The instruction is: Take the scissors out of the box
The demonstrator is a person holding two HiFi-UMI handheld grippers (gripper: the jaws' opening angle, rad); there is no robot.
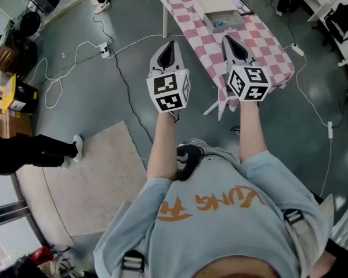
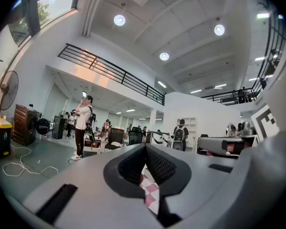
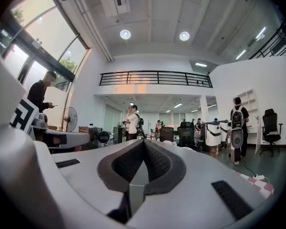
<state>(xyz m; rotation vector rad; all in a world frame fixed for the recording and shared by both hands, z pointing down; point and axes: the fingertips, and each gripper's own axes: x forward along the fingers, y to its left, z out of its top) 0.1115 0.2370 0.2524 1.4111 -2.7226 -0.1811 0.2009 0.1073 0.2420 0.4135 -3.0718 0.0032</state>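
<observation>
In the head view a white open box [image 1: 227, 19] sits on the table with the pink checkered cloth [image 1: 267, 45]. Something small and blue, which I take for the scissors [image 1: 220, 22], lies inside it. Both grippers are held level in front of me, short of the box. My left gripper [image 1: 170, 44] hangs over the floor just left of the table, its jaws together and empty. My right gripper [image 1: 232, 39] is over the table's near part, tips pointing at the box, jaws together and empty. The left gripper view shows the closed tips [image 2: 144, 147]; the right gripper view shows the same [image 3: 144, 142].
White cables and a power strip [image 1: 106, 51] run over the grey floor left of the table. A pale rug [image 1: 98, 172] lies at my left, with a person's dark leg and shoe [image 1: 40, 150] on its edge. Office chairs [image 1: 339, 19] stand at far right.
</observation>
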